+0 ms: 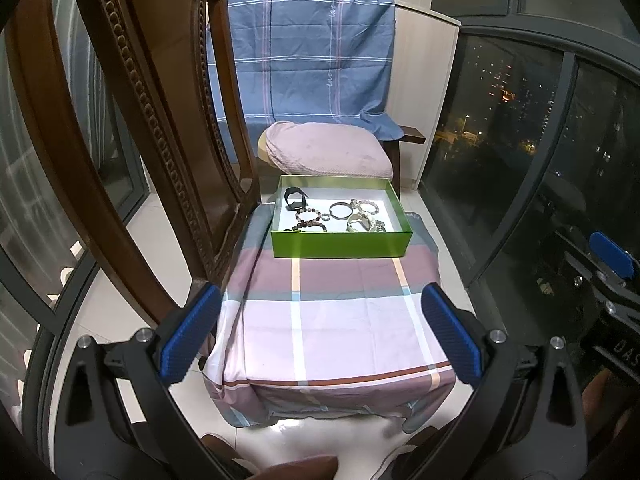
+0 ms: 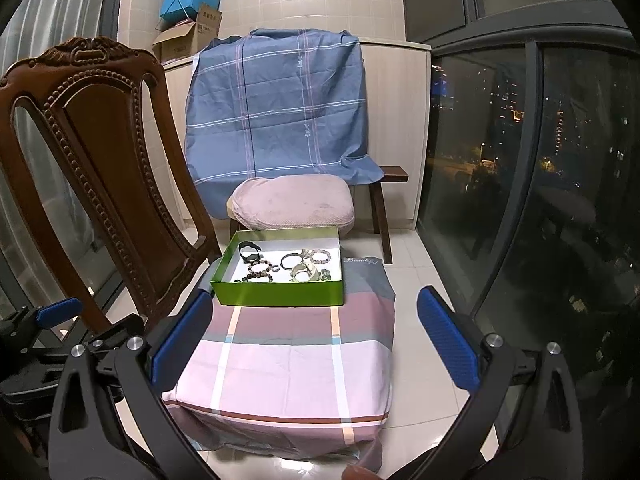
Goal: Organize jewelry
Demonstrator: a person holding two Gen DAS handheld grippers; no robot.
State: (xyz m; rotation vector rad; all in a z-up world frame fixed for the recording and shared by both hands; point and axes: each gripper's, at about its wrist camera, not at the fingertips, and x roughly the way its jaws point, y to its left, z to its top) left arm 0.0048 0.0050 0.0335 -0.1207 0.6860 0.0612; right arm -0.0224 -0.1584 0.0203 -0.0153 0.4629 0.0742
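A green box with a white floor sits at the far end of a low table under a pink and grey checked cloth. Inside lie several pieces: a black strap, a dark beaded bracelet, a dark bangle, a pale beaded bracelet and a cream cuff. My left gripper is open and empty, well short of the box. So is my right gripper.
A carved wooden chair stands close at the left of the table. Behind the box are a pink cushion and a blue checked cloth. Dark windows run along the right. Tiled floor surrounds the table.
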